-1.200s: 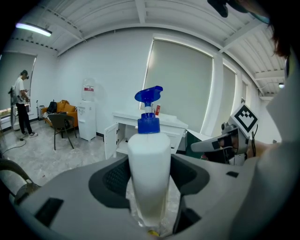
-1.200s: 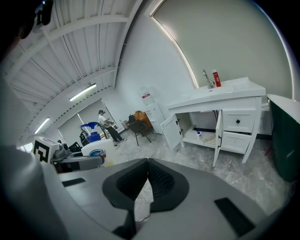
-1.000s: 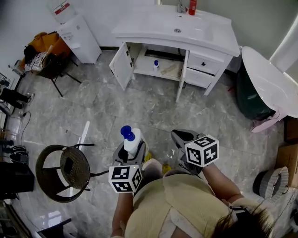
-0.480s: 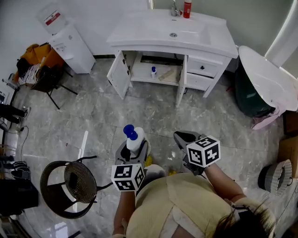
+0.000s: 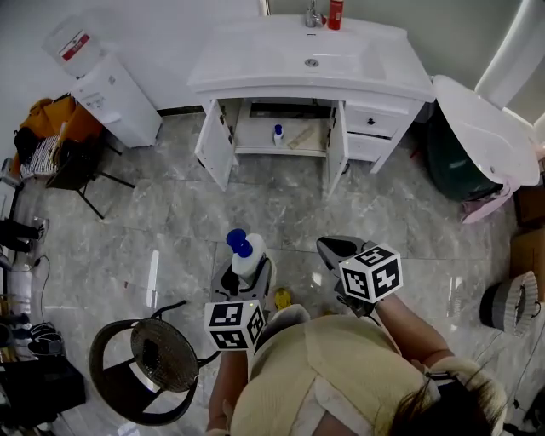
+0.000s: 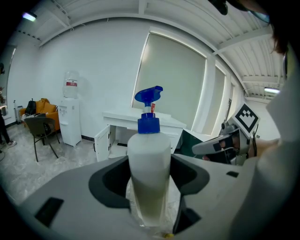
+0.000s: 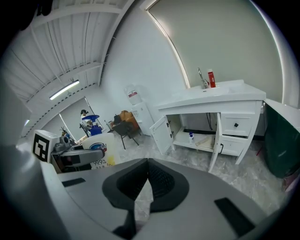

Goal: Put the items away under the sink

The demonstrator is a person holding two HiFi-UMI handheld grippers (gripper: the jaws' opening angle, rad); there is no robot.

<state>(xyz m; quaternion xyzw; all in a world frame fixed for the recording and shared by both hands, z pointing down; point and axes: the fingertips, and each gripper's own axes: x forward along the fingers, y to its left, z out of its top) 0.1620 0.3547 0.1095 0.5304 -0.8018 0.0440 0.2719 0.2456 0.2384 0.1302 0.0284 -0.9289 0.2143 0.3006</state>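
Note:
A white spray bottle (image 5: 246,255) with a blue trigger head stands upright in my left gripper (image 5: 245,272), which is shut on its body. The left gripper view shows the bottle (image 6: 149,168) clamped between the dark pads of the left gripper (image 6: 150,180). My right gripper (image 5: 337,253) is beside it, shut with nothing in it; the pads of this gripper (image 7: 147,165) meet in the right gripper view. Ahead stands the white sink cabinet (image 5: 311,81) with both doors open. On its shelf are a small blue-capped bottle (image 5: 278,134) and a flat pale item (image 5: 302,136).
A red bottle (image 5: 335,14) stands by the tap. A water dispenser (image 5: 104,83) is at the left wall, with a black chair (image 5: 72,157) near it. A round wicker chair (image 5: 152,368) sits close at my left. A white tub (image 5: 484,136), a green bin (image 5: 456,174) and a basket (image 5: 509,305) are at the right.
The view has shifted: the wicker chair has slid lower and the cabinet's inside shows more. Both grippers keep their places and the left still holds the bottle.

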